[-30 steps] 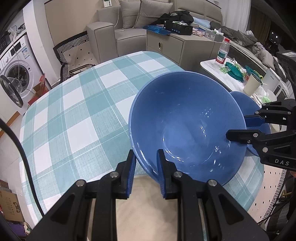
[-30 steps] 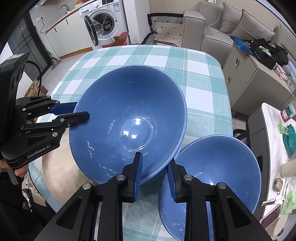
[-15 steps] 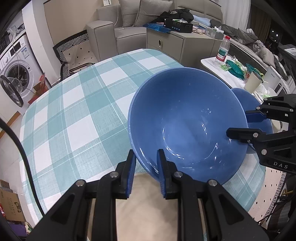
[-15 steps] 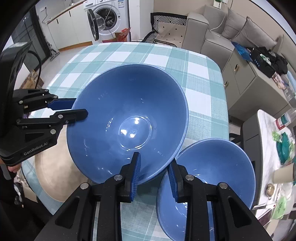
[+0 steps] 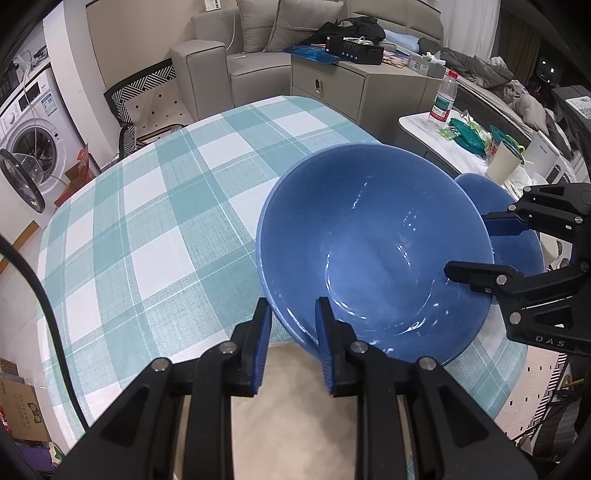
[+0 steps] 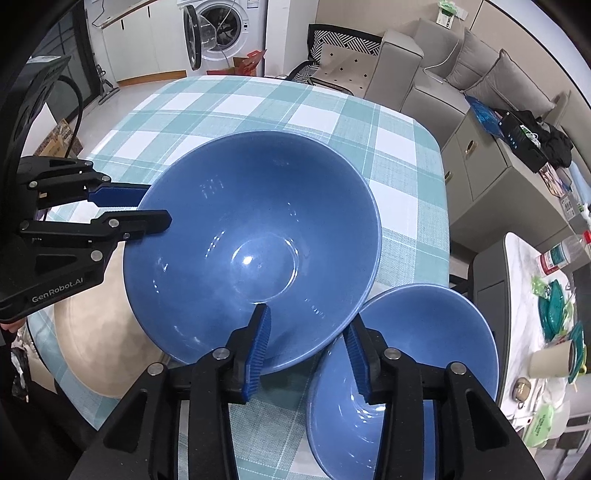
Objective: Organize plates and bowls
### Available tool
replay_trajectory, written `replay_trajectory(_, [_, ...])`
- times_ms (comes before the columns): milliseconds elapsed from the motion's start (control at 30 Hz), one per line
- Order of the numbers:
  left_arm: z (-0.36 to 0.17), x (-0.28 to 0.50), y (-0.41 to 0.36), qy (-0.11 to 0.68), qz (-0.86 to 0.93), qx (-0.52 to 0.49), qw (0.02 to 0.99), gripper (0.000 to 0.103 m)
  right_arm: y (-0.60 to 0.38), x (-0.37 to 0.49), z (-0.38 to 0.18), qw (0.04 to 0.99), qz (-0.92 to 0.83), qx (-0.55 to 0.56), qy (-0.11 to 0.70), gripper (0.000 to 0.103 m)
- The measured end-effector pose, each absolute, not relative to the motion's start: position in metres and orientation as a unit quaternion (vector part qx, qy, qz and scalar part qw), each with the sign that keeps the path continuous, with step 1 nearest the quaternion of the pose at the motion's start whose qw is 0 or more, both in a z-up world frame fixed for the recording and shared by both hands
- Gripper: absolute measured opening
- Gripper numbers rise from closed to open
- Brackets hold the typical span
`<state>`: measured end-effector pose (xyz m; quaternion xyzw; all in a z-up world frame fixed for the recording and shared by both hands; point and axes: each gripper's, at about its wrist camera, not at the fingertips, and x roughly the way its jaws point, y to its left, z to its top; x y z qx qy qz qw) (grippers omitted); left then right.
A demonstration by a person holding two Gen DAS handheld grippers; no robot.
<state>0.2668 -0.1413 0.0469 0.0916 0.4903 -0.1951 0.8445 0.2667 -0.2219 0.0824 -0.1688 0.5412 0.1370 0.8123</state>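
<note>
A large blue bowl (image 5: 373, 251) (image 6: 255, 240) sits tilted over a beige plate (image 5: 295, 406) (image 6: 92, 339) at the near edge of the checked table. My left gripper (image 5: 291, 321) (image 6: 147, 208) is shut on the bowl's near rim, one pad inside and one outside, and its jaws are just starting to ease open. My right gripper (image 6: 306, 325) (image 5: 465, 247) straddles the opposite rim; its jaws are opening and the pads stand off the wall. A smaller blue bowl (image 6: 424, 350) (image 5: 517, 236) rests just beside the large one, under the right gripper.
The teal-and-white tablecloth (image 5: 166, 221) stretches away behind the bowls. A white side table (image 5: 443, 129) with a bottle (image 5: 443, 99) and a cup (image 5: 502, 162) stands to the right. A washing machine (image 6: 221, 29), sofa (image 5: 240, 55) and cabinet (image 5: 351, 85) ring the table.
The right gripper's jaws have spread apart and let go of the large bowl's rim. The left gripper keeps its hold, and the bowl has hardly shifted.
</note>
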Motion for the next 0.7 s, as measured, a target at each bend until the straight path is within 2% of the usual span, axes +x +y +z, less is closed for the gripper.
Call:
replay_trajectory(133, [0.048,0.267,-0.140,0.487,-0.197,0.089,0.847,0.024,-0.222,0.266,0.080,0.813,0.131,-0.175,0.540,0.048])
replay_trajectory(233, [0.049,0.266,-0.140,0.485,-0.197,0.088,0.848,0.032,-0.221,0.266,0.079,0.812,0.132,-0.176,0.541,0.048])
replay_trajectory(500, [0.051,0.263,-0.141,0.482,-0.204,0.086,0.848,0.041,-0.218,0.263,0.076,0.809,0.135,-0.185,0.541,0.058])
replay_trajectory(567, [0.053,0.263,-0.140,0.480,-0.204,0.083,0.849,0.050,-0.219,0.261,0.079,0.811,0.140,-0.184,0.537,0.066])
replay_trajectory(700, [0.057,0.261,-0.142,0.476,-0.211,0.076,0.850,0.052,-0.219,0.255,0.086,0.818,0.149,-0.180,0.525,0.077])
